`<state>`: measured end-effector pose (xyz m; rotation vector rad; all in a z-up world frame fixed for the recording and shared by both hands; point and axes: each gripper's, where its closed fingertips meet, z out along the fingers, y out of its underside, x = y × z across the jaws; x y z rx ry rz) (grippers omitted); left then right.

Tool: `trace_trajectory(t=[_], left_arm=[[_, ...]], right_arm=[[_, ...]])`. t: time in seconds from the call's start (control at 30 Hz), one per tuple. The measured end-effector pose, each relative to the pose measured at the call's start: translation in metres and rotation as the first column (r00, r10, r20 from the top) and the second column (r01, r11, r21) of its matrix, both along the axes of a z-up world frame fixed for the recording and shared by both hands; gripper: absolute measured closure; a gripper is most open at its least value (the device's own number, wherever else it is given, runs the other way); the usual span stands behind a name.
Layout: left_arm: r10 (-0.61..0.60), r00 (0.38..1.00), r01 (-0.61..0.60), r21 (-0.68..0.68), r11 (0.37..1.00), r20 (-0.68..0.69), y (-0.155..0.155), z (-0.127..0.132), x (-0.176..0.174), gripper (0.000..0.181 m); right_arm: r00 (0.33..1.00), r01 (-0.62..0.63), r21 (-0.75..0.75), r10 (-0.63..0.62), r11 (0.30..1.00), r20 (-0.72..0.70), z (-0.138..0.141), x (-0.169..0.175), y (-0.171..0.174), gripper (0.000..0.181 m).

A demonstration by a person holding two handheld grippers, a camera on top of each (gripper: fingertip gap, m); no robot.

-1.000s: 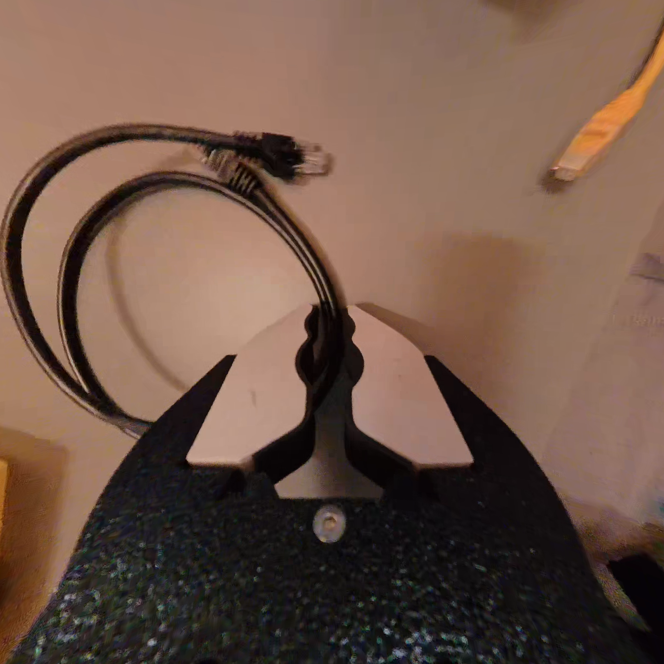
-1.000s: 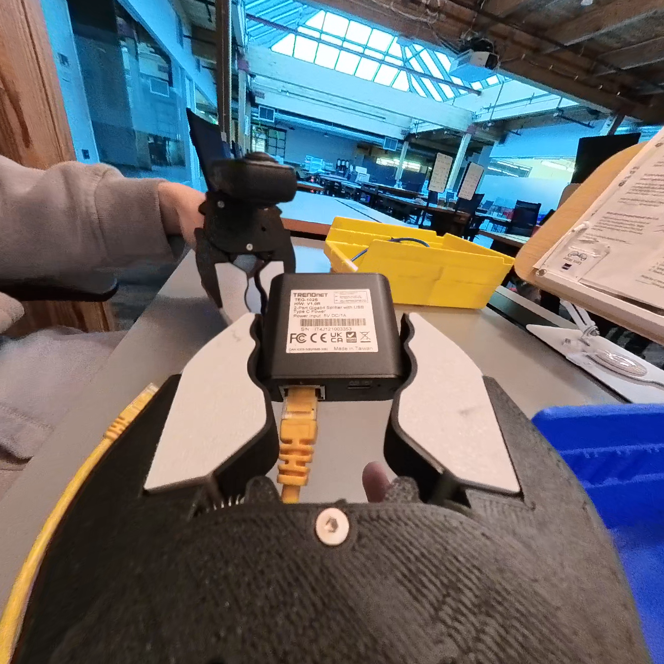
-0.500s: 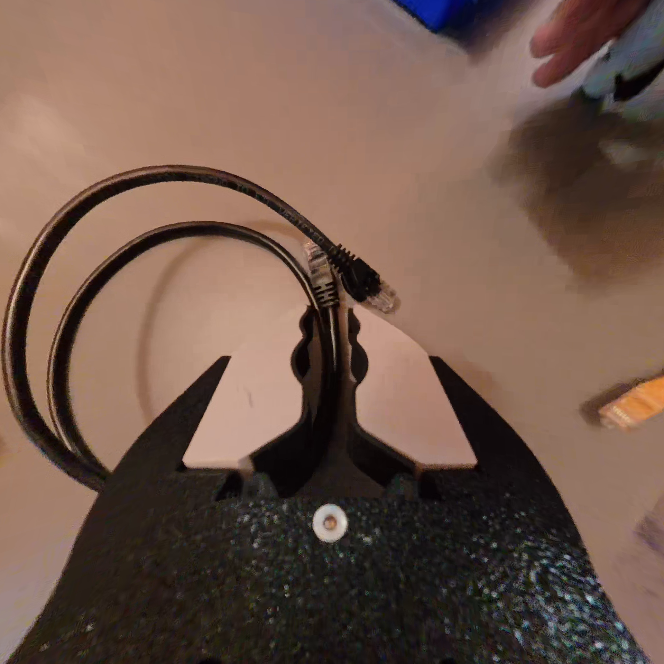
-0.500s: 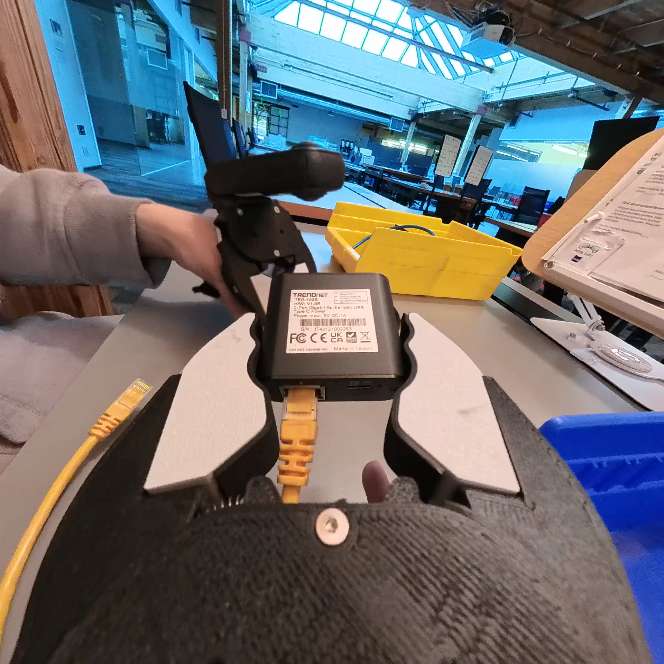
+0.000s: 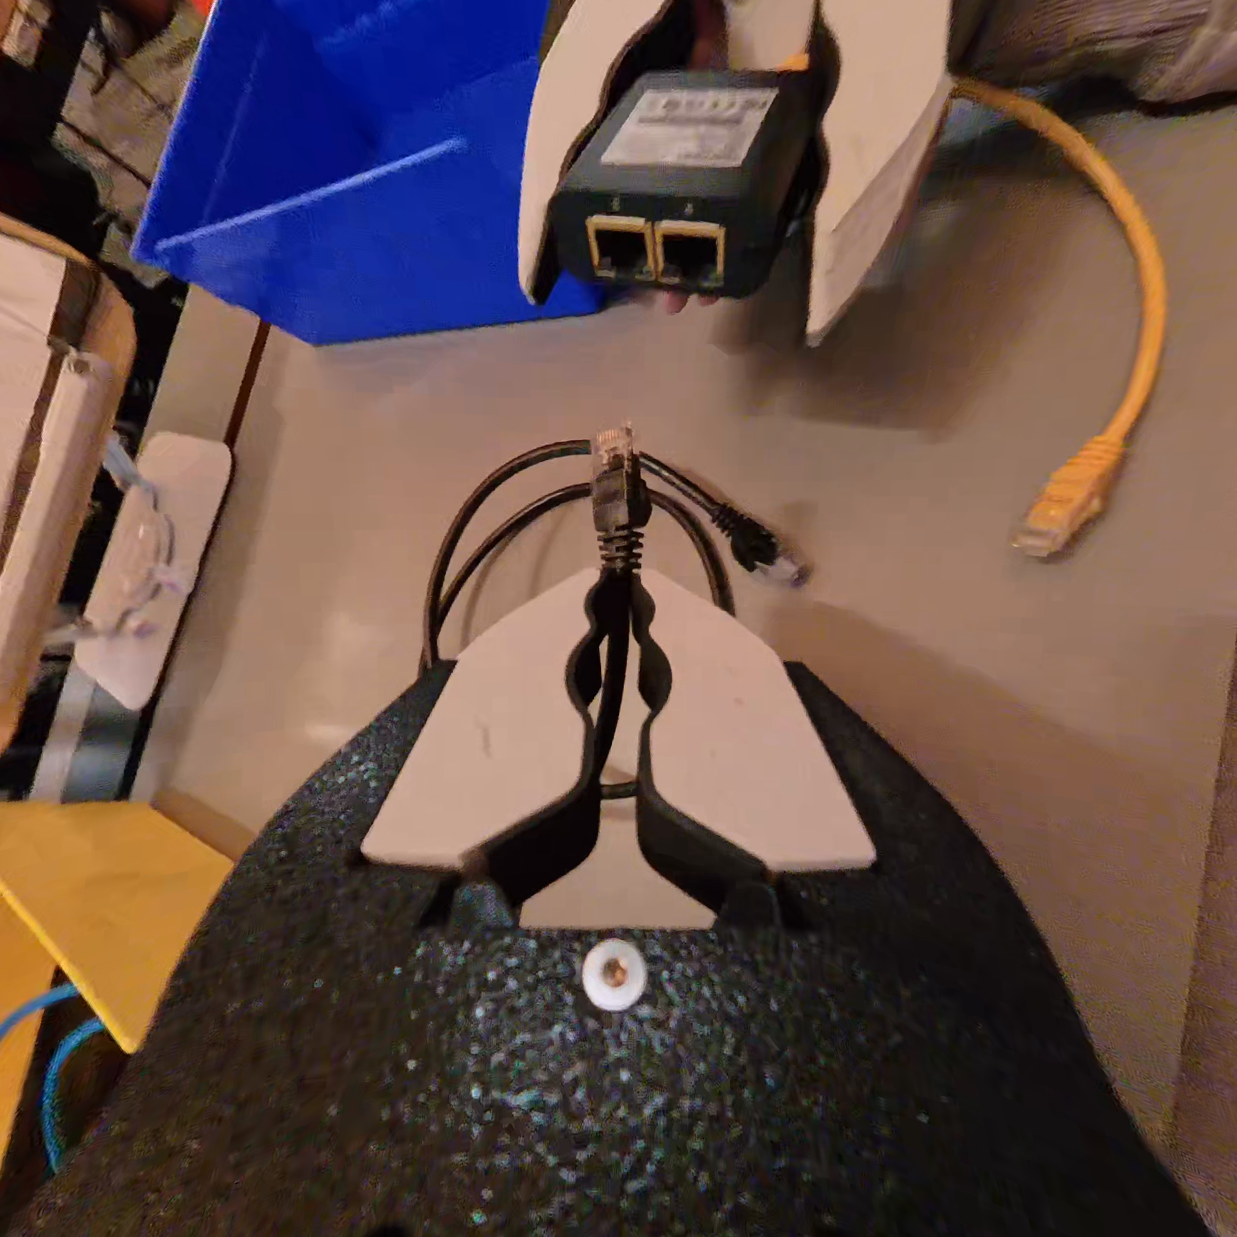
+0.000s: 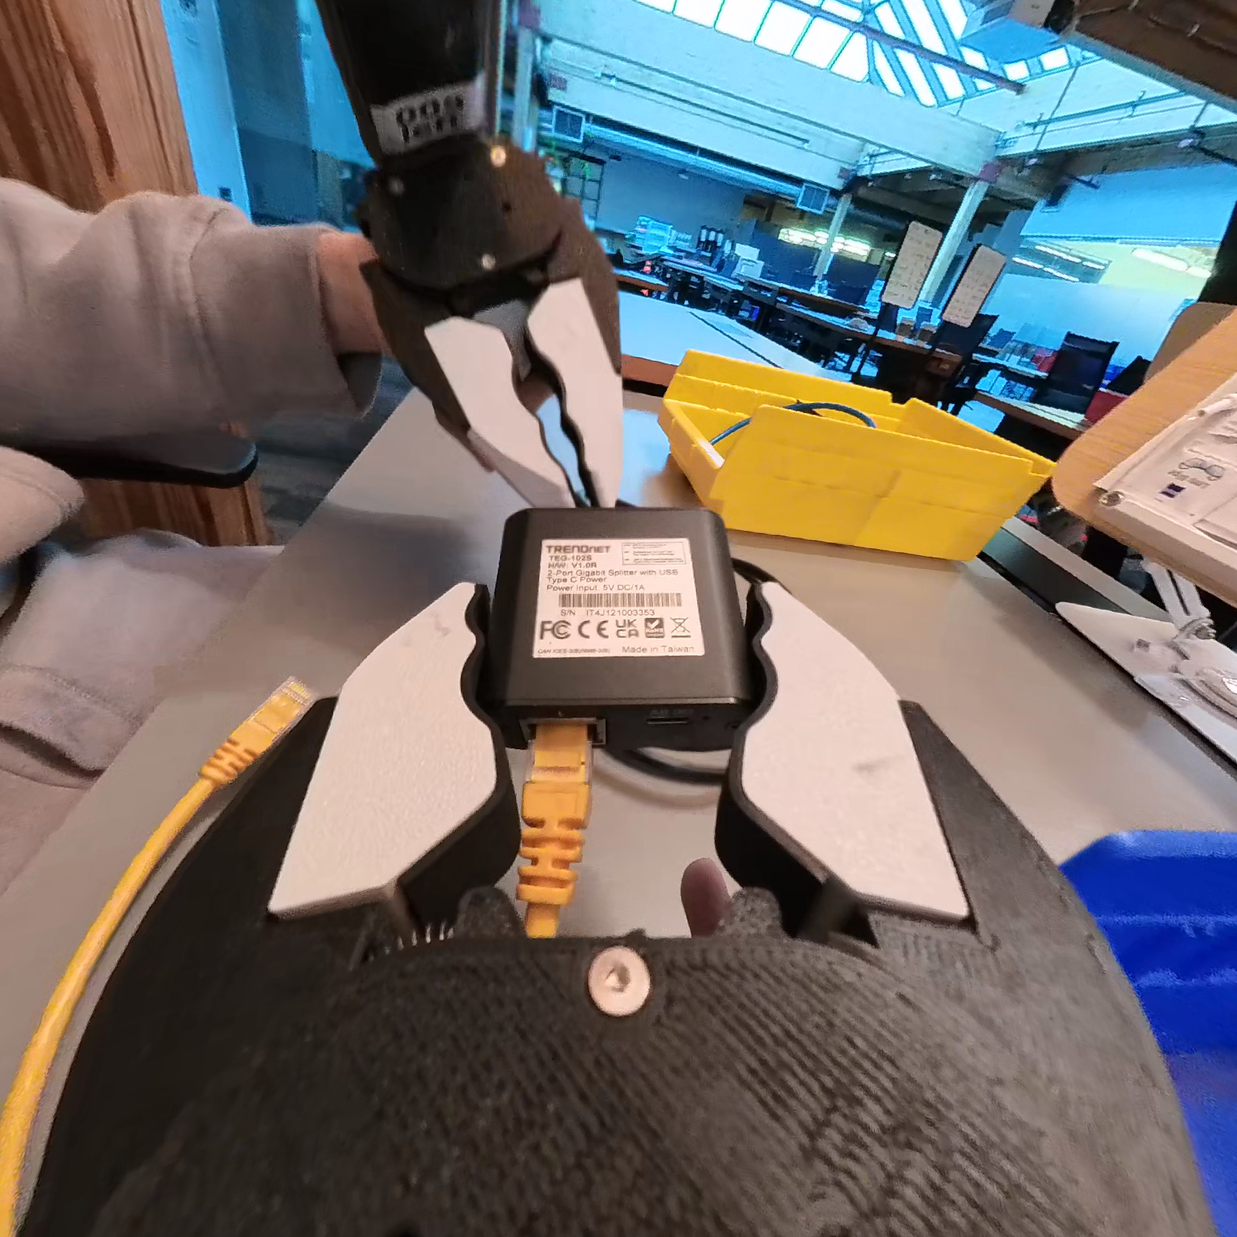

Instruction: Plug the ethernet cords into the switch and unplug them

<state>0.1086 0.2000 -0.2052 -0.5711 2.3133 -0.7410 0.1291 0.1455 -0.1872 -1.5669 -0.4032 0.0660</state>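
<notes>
My right gripper [image 6: 616, 602] is shut on the small black switch [image 6: 619, 642] and holds it above the table. A yellow ethernet cord [image 6: 554, 823] is plugged into its near port; the cord's free plug [image 6: 281, 706] lies at left. In the left wrist view the switch [image 5: 676, 187] shows two empty ports [image 5: 656, 251] facing me. My left gripper [image 5: 619, 575] is shut on a black ethernet cord [image 5: 612, 669] just behind its plug [image 5: 614, 468], which points at those ports from a short way off. The cord's other plug [image 5: 763, 552] hangs loose.
A blue bin [image 5: 348, 174] stands beside the switch, at the near right in the right wrist view [image 6: 1165, 1004]. A yellow bin [image 6: 843, 468] with a blue wire sits at the back. A document stand [image 6: 1178, 482] is at the right. A person's sleeve [image 6: 154, 321] is at left.
My left gripper has swung up from the table with the black cord and now faces the switch's ports. The right gripper has kept hold of the switch.
</notes>
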Motion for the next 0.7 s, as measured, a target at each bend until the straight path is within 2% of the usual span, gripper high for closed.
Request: trace_trajectory(t=[0.07, 0.33, 0.57, 0.7], left_arm=[[-0.056, 0.998, 0.056, 0.051, 0.997, 0.008, -0.007, 0.007, 0.000, 0.177], [-0.151, 0.988, 0.155, 0.219, 0.963, -0.033, -0.024, 0.018, 0.000, 0.177], [-0.172, 0.984, 0.175, 0.318, 0.932, -0.038, -0.027, 0.024, -0.003, 0.177], [-0.175, 0.984, 0.166, 0.419, 0.892, -0.017, -0.025, 0.023, 0.001, 0.177]], right_arm=[[1.000, -0.022, -0.011, 0.022, 1.000, 0.007, -0.002, -0.003, 0.000, 0.108], [1.000, -0.031, -0.013, 0.031, 0.999, -0.003, -0.001, -0.003, 0.000, 0.108], [0.999, -0.021, -0.046, 0.022, 0.999, 0.030, -0.007, -0.005, 0.003, 0.108], [0.999, -0.026, -0.064, 0.028, 0.998, 0.021, -0.009, -0.005, 0.004, 0.108]])
